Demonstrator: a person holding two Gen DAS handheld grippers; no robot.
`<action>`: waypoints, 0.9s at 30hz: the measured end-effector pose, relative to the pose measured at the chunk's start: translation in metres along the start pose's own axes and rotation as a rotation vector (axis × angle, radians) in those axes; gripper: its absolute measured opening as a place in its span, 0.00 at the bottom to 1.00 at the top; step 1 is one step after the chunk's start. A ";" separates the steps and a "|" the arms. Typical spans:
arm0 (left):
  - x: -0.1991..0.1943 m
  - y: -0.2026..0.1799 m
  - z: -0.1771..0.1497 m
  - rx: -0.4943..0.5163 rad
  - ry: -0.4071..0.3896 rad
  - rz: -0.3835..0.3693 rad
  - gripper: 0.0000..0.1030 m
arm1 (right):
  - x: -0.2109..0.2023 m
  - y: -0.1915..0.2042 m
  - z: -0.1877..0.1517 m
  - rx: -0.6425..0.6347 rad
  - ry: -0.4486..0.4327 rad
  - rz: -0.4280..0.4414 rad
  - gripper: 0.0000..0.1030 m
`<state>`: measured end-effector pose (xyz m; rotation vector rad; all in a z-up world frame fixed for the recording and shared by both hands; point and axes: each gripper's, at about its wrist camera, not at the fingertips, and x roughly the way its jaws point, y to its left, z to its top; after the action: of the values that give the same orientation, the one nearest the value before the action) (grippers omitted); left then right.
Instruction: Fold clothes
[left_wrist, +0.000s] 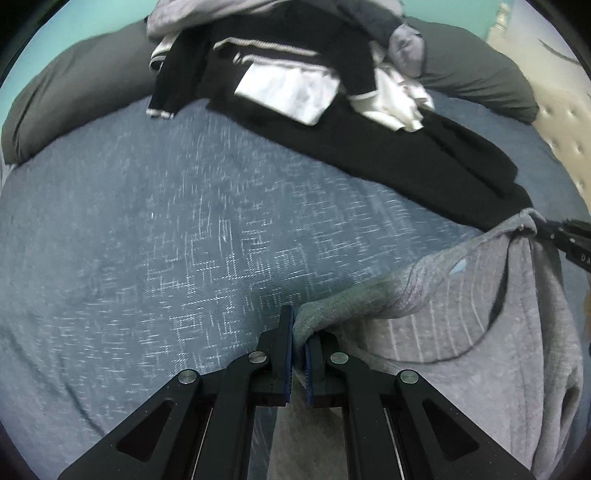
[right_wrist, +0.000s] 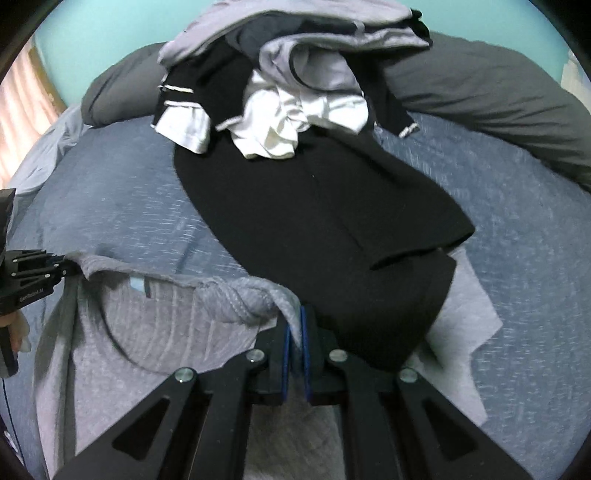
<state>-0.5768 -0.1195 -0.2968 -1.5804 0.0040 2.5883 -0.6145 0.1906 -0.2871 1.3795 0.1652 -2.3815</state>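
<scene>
Grey ribbed top hangs over the bed, soft and limp; we pinch one shoulder in the left gripper, the other in the right gripper, good holds for spreading flat.

Dim even light, soft motion blur, strong fisheye bending, dark corners

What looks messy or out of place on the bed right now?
The heap of unfolded clothes near the pillows: black, white and lilac pieces tangled together, a black garment sprawling toward the grey top held between both tools. Nothing looks damaged or spilled.
</scene>
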 end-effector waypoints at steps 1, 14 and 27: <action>0.004 0.001 0.001 -0.009 0.002 -0.002 0.05 | 0.004 0.000 0.000 0.006 0.002 -0.001 0.05; -0.041 0.030 -0.012 -0.160 -0.065 -0.160 0.62 | -0.033 -0.024 -0.018 0.225 -0.081 0.147 0.56; -0.131 0.010 -0.085 -0.098 -0.099 -0.168 0.78 | -0.147 0.030 -0.154 0.214 -0.181 0.181 0.56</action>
<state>-0.4426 -0.1467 -0.2204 -1.4124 -0.2566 2.5669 -0.4132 0.2465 -0.2372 1.2008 -0.2596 -2.4070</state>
